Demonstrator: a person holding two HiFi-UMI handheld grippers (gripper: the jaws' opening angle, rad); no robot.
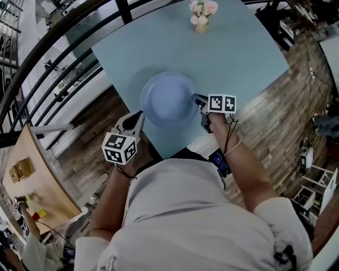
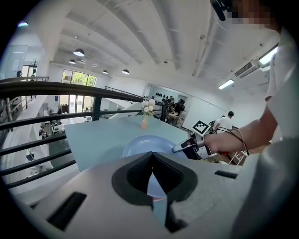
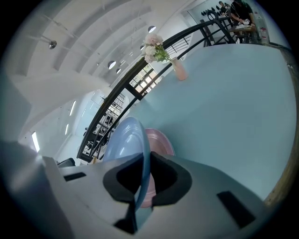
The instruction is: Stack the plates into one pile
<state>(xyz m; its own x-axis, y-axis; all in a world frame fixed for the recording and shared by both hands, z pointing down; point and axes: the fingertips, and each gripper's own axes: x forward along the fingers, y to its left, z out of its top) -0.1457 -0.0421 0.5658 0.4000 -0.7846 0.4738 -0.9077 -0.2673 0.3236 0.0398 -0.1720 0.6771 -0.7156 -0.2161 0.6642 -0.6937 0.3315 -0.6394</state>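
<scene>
A light blue plate [image 1: 168, 99] hangs tilted over the pale blue table [image 1: 233, 53], near its front corner. My right gripper [image 1: 198, 99] is shut on its right rim; in the right gripper view the rim [image 3: 124, 140] runs between the pads. A pink plate [image 3: 161, 142] lies on the table just beneath the blue one and is hidden in the head view. My left gripper [image 1: 139, 115] sits at the table's edge, just off the blue plate's lower left rim. Its jaws [image 2: 152, 156] meet at the tips with nothing in them, pointing at the blue plate [image 2: 142, 142].
A small vase of flowers [image 1: 202, 15] stands at the far side of the table. A black railing [image 1: 63, 58] runs along the left. The table's edge is close in front of my body, with wooden floor [image 1: 275, 116] on both sides.
</scene>
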